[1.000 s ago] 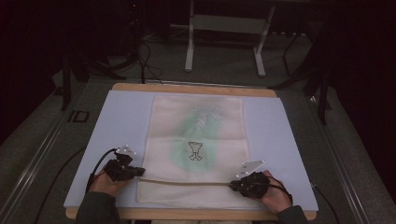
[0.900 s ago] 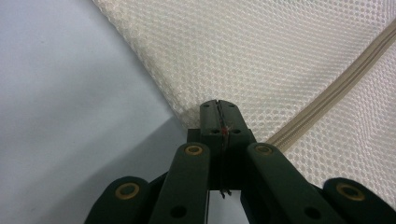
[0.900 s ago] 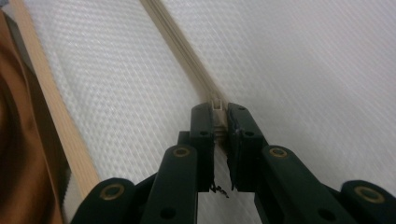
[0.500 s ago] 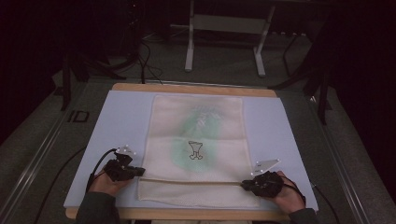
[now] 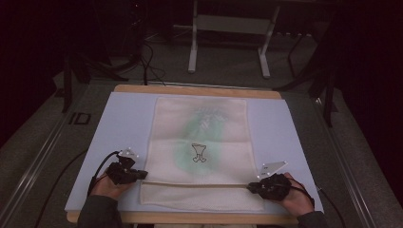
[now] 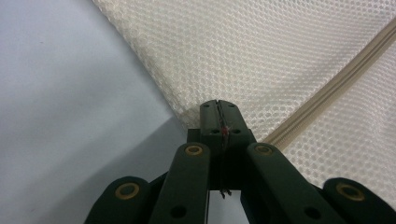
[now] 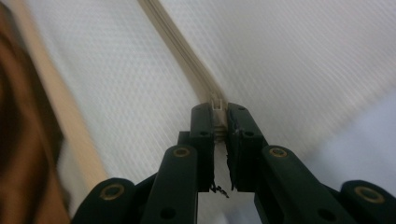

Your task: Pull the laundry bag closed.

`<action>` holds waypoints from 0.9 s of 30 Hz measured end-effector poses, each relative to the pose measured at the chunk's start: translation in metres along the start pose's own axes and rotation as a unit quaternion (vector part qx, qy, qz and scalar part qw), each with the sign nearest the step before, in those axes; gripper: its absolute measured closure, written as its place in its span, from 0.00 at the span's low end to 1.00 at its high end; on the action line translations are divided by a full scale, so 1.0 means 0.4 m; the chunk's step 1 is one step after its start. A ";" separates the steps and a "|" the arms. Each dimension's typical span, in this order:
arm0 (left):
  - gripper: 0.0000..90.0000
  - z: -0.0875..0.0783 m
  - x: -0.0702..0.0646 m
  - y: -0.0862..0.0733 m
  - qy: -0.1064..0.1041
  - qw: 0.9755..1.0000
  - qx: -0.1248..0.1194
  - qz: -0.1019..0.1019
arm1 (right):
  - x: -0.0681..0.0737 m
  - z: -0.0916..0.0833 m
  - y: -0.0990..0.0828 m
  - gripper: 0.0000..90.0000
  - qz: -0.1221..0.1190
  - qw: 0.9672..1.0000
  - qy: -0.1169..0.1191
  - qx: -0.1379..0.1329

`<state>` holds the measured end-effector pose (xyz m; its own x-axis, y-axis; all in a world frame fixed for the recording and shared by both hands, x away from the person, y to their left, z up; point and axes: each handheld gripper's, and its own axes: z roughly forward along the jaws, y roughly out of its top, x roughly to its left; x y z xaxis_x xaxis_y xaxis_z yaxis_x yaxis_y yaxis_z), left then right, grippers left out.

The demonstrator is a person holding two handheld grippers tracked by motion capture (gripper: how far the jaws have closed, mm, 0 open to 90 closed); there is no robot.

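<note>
The mesh bag (image 5: 199, 152) lies flat on the blue mat (image 5: 123, 123), its length running away from the person and its zipper (image 5: 195, 185) crossing it near the front edge. A green garment (image 5: 204, 137) shows through the mesh. The left gripper (image 5: 141, 175) is clamped on the bag's left edge, the right gripper (image 5: 250, 187) on the zipper pull (image 7: 216, 103).

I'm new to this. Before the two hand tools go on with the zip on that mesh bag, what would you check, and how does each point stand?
1. Left gripper clamped on the mesh bag's edge beside the zip: ok.
2. Right gripper shut on the zip's slider: ok.
3. Bag lying flat on the blue mat: ok.
4. Zip line straight between the grippers: ok.
5. Zip teeth fully meshed: cannot tell.
</note>
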<state>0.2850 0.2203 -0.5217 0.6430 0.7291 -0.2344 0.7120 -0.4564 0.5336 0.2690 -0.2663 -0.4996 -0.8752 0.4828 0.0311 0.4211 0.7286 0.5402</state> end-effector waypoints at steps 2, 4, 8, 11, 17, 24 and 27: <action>1.00 0.000 0.001 0.000 -0.002 1.000 -0.001 -0.002 | -0.017 -0.014 -0.021 0.91 0.009 1.000 -0.004 -0.003; 1.00 0.000 0.000 0.000 -0.001 1.000 0.000 0.000 | -0.031 -0.030 -0.041 0.91 0.020 1.000 0.005 -0.014; 1.00 0.000 0.001 -0.001 -0.003 1.000 -0.003 -0.003 | -0.036 -0.029 -0.044 0.91 0.020 1.000 0.012 -0.015; 0.99 0.000 0.004 -0.004 -0.006 1.000 -0.008 -0.002 | -0.035 -0.014 -0.050 0.89 0.023 0.999 0.027 -0.013; 0.90 -0.003 0.000 -0.006 -0.015 0.999 -0.021 0.019 | -0.055 -0.029 -0.062 0.69 0.050 0.997 0.021 -0.058; 0.83 -0.029 0.011 -0.011 0.019 0.997 -0.070 0.009 | -0.091 -0.040 -0.087 0.59 0.113 0.989 -0.033 -0.094; 0.80 -0.036 0.021 -0.014 0.030 0.996 -0.080 -0.004 | -0.099 -0.041 -0.093 0.57 0.128 0.986 -0.048 -0.099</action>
<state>0.2824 0.2364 -0.5149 0.6161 0.7637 -0.1929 0.6601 -0.3671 0.6554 0.2842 -0.3206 -0.5073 -0.7158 0.6890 0.1139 0.5629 0.4726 0.6781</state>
